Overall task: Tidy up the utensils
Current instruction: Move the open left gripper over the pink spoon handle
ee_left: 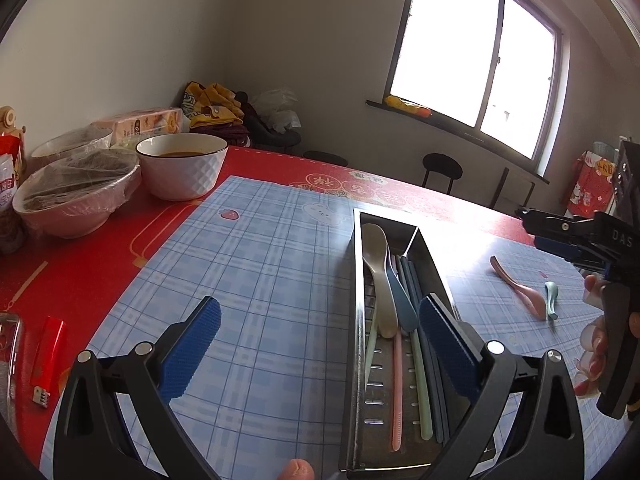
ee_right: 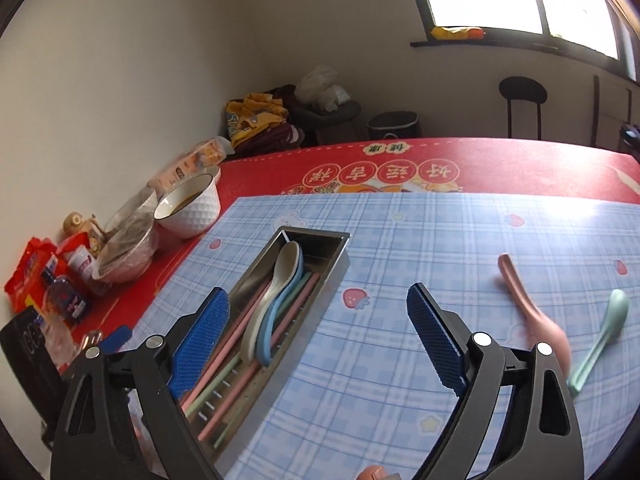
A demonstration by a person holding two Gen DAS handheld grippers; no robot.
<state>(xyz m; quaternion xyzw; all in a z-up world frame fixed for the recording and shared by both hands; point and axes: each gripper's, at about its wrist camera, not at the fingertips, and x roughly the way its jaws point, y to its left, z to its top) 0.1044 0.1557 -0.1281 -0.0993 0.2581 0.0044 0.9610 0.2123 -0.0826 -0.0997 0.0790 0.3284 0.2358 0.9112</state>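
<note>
We see the right gripper (ee_right: 318, 334) with jaws spread wide and nothing between them, above the blue checked mat (ee_right: 440, 232). The left gripper (ee_left: 320, 344) also stands wide open and empty, its right pad over the edge of the metal tray (ee_left: 356, 280). The tray is long, narrow and steel, with slots in its floor. In it lie a cream spoon (ee_right: 276, 284), a blue spoon (ee_right: 272, 328) and pink and green chopsticks (ee_left: 397, 392), lengthwise. On the mat, well apart from the tray, lie a pink spoon (ee_right: 532, 312) and, just beside it, a green spoon (ee_right: 600, 336).
</note>
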